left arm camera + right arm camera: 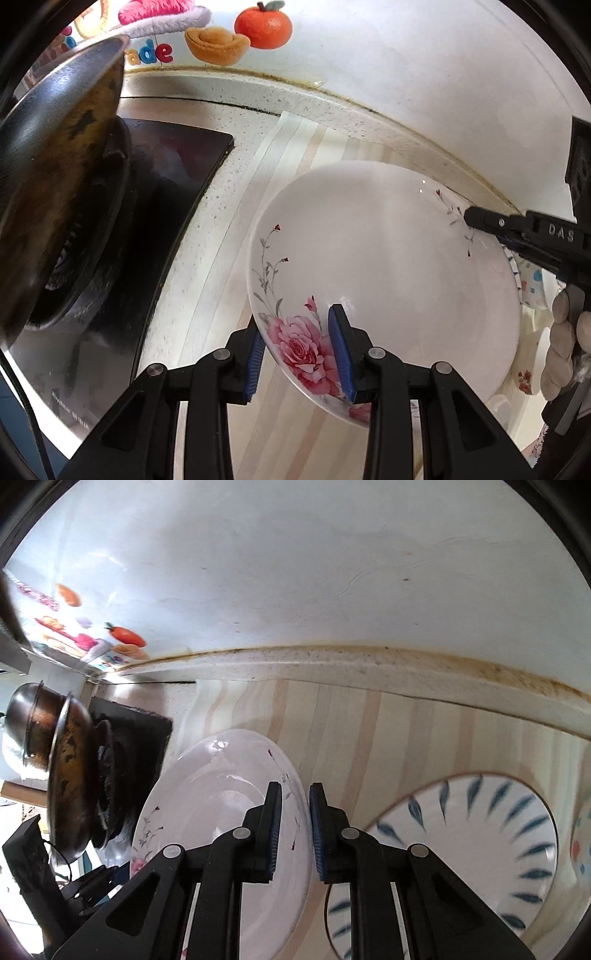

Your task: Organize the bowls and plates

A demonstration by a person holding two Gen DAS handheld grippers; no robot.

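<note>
A white plate with a pink rose (388,266) is held up off the striped wooden mat (295,155). My left gripper (297,350) straddles its near rim by the rose, blue pads on either side, shut on it. My right gripper (295,830) straddles the plate's (214,805) opposite rim and is shut on it; it also shows in the left wrist view (480,221). A white plate with blue leaf marks (480,830) lies on the mat (369,720) to the right.
A dark wok (55,184) sits on the black stove (177,155) at left, and also shows in the right wrist view (70,775). The white wall (295,572) with fruit stickers (262,24) runs behind. More patterned dishes (532,288) lie at far right.
</note>
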